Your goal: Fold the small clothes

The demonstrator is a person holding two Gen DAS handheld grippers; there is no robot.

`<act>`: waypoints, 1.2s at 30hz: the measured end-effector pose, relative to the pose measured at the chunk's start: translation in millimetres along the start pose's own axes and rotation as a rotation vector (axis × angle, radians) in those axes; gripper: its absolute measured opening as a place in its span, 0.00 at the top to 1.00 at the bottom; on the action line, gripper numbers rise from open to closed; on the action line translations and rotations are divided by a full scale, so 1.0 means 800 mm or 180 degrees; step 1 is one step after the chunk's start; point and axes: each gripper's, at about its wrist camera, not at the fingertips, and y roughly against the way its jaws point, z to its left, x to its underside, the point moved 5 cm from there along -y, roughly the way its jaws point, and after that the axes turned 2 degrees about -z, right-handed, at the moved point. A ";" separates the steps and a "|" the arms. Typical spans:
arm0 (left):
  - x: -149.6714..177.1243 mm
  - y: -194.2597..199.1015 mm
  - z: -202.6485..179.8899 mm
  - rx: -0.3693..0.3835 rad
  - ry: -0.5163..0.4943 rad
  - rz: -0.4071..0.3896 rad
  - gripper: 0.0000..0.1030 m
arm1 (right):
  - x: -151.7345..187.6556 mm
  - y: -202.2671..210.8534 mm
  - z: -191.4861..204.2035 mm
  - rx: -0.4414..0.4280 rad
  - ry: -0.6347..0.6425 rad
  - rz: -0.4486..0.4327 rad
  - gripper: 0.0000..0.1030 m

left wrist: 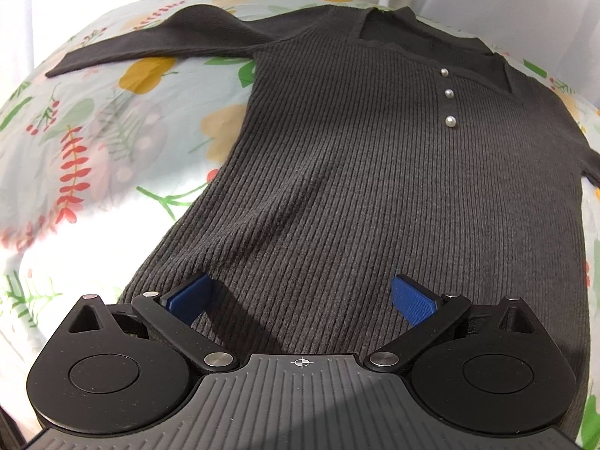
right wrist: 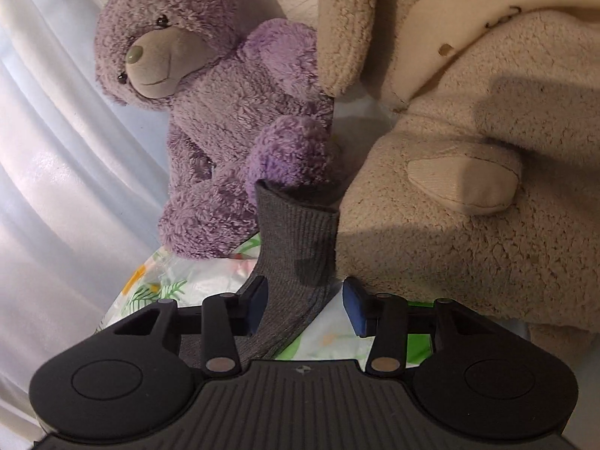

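The soft, limp ribbed sweater point(left wrist: 375, 187) should fold easily from its sleeve cuff point(right wrist: 296, 225), which sits between the right gripper's point(right wrist: 305, 305) half-spread jaws, left gripper point(left wrist: 300, 300) spread wide

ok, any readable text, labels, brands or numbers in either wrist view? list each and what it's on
None: no words, brands or numbers in either view.
Only sign: a crosshair mark, no lettering, on the left gripper body.
Same mark on the right gripper body, too dim to make out.
The sweater shows no label.
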 end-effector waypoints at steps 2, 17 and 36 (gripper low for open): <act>0.000 0.000 -0.001 0.0013 0.0008 -0.0001 0.00 | 0.001 -0.009 -0.007 -0.0016 -0.0090 0.0015 0.59; -0.061 0.046 -0.020 0.0535 -0.0141 -0.0511 0.12 | 0.021 0.031 0.137 -0.0581 0.0992 -0.0062 0.92; -0.144 -0.084 -0.111 0.2208 0.0198 0.0630 0.32 | 0.259 0.202 0.259 -0.2029 0.1828 0.1065 0.44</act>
